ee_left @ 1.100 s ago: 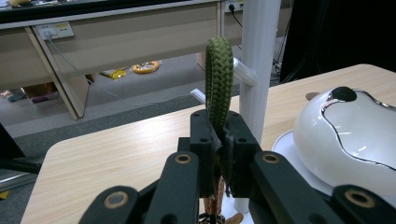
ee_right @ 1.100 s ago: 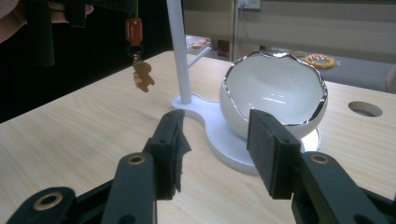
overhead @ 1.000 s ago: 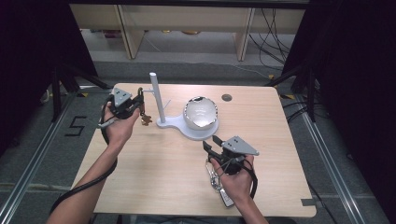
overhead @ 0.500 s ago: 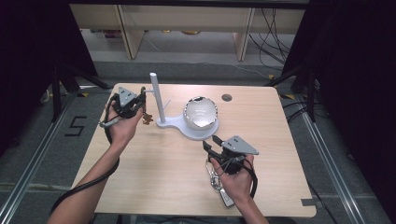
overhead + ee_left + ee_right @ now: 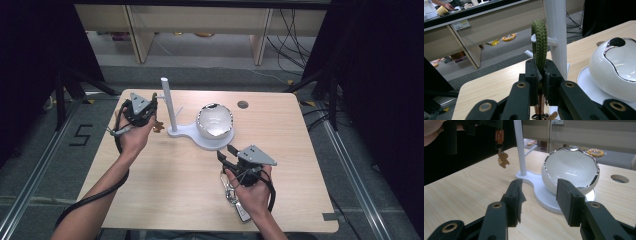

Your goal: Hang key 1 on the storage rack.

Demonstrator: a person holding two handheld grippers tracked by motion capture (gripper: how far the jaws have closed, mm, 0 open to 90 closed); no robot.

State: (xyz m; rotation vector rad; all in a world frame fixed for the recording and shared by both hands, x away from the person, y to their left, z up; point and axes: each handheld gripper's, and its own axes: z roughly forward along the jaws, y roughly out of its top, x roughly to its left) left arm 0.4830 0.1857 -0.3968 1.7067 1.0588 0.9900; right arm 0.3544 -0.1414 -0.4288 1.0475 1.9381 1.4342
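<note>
Now | my left gripper (image 5: pixel 539 82) clamped on the green braided strap (image 5: pixel 539 45), held just beside the white post (image 5: pixel 556 37) near the tabletop's (image 5: pixel 165 180) far-left corner | gingerbread charm (image 5: pixel 503 160) dangling below | my right gripper (image 5: pixel 539 200) jaws apart, near the front edge, facing the egg-shaped bowl (image 5: pixel 570 170).

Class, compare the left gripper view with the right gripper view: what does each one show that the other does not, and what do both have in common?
Left gripper view alone: the green braided loop clamped between the left gripper's shut jaws, close to the white post's side peg.

Right gripper view alone: the right gripper open and holding nothing above the table, the gingerbread charm dangling in the air, and the bowl's hollow inside.

Both: the white post, the egg-shaped bowl and their white base.
</note>
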